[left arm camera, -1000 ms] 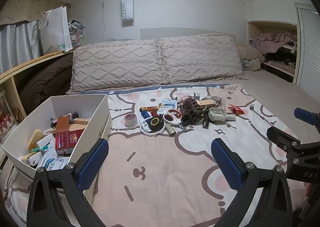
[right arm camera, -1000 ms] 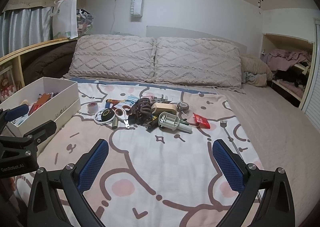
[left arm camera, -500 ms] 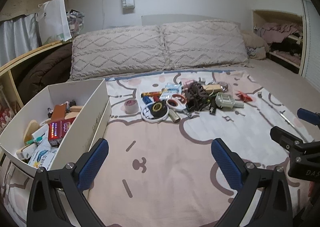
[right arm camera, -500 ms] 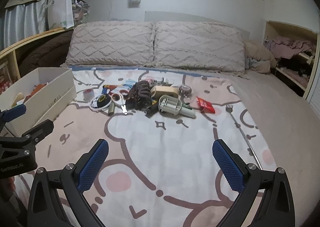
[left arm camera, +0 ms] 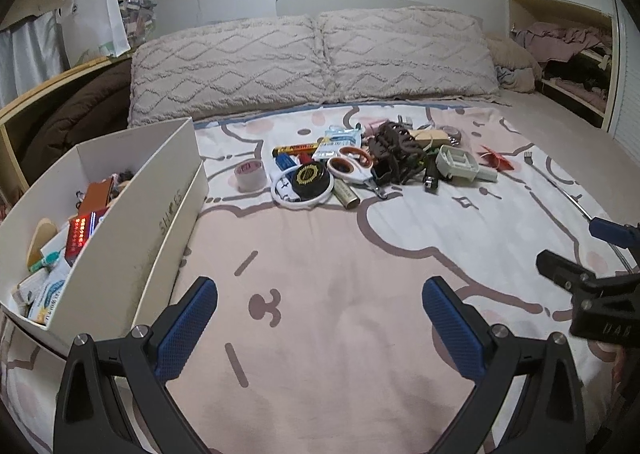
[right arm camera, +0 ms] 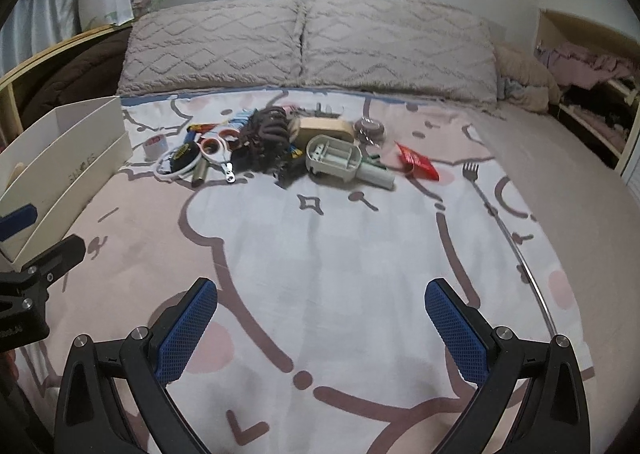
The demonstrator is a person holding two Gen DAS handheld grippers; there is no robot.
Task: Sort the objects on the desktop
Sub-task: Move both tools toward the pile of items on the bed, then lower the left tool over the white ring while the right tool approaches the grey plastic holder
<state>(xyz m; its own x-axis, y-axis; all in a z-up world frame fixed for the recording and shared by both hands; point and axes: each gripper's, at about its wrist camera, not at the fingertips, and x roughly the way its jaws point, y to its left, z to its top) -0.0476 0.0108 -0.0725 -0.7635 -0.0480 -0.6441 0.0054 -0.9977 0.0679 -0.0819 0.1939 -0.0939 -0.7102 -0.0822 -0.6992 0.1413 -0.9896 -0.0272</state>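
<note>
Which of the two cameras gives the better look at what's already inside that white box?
The left wrist view. It looks down into the white box, showing packets, a red-lit item and an orange box inside. The right wrist view catches only the box's outer wall and rim at the left edge; its contents are almost entirely hidden.

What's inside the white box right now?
The white box holds a red packet, an orange-brown box, a wooden piece and packets; anything beneath them is covered.

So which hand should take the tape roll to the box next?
Probably the left. The left gripper is open, and the tape roll lies at the pile's left edge, just beside the box. The right gripper, also open, faces the pile's middle, farther from both.
</note>
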